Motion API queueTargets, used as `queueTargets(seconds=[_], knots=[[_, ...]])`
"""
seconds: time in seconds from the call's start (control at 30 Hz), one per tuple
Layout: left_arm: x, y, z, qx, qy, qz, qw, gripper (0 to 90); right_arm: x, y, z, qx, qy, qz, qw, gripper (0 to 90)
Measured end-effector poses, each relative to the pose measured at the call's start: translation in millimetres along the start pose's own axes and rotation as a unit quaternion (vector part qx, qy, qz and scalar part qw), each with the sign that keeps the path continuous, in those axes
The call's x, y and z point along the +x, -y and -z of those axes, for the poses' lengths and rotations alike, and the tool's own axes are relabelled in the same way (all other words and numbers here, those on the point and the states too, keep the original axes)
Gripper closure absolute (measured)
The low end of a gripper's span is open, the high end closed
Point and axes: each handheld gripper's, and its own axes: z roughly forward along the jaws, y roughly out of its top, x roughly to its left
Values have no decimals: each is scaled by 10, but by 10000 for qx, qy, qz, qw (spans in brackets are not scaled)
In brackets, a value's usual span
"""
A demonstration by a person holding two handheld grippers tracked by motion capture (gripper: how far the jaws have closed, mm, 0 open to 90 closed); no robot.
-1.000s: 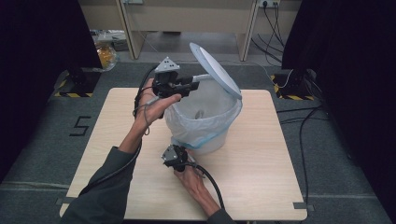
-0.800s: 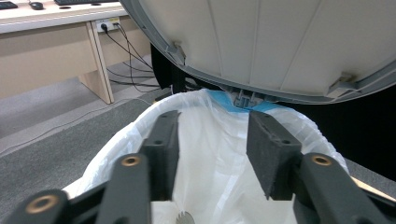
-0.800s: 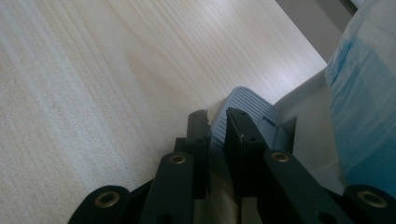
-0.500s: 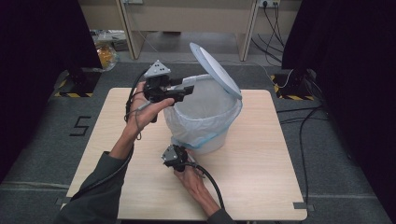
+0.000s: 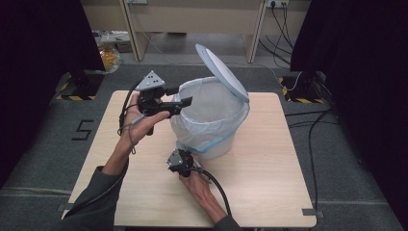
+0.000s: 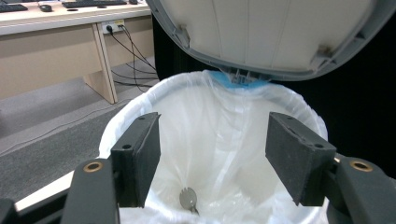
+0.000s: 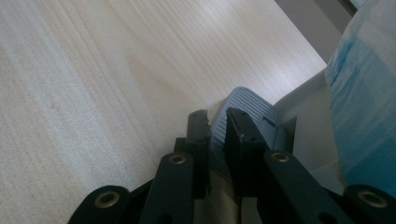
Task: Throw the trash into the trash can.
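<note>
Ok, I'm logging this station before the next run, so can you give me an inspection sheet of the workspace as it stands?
Surface: light wooden table, bare around the bin.
Job's things: pedal bin with white liner, lid raised; a small metal fork-like item lies inside.
Clutter: nothing seen on the table.
Grippers: left tool at the bin's rim, jaws have just been opening, nothing between them; right tool shut, resting on the grey pedal.
Cables: one black cable trails from the right tool, another from the left; more run across the floor at right.
Surroundings: dark curtains either side, desk behind, a yellow bag on the floor.
</note>
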Motion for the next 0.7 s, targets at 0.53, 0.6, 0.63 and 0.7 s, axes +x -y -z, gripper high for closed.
queueTargets(seconds=[0.53,0.6,0.63,0.7], knots=[[34,282,427,-118,-65,-62,9999,303,7,3,1,-4,5,-55,10000,797],[30,332,485,-167,-58,-90,9998,304,8,3,1,-2,8,-50,10000,797],[26,360,524,-187,-53,-79,9998,304,6,3,0,-7,6,-40,10000,797],[17,409,585,-213,-54,-81,9997,304,4,2,-1,-8,4,-22,10000,798]])
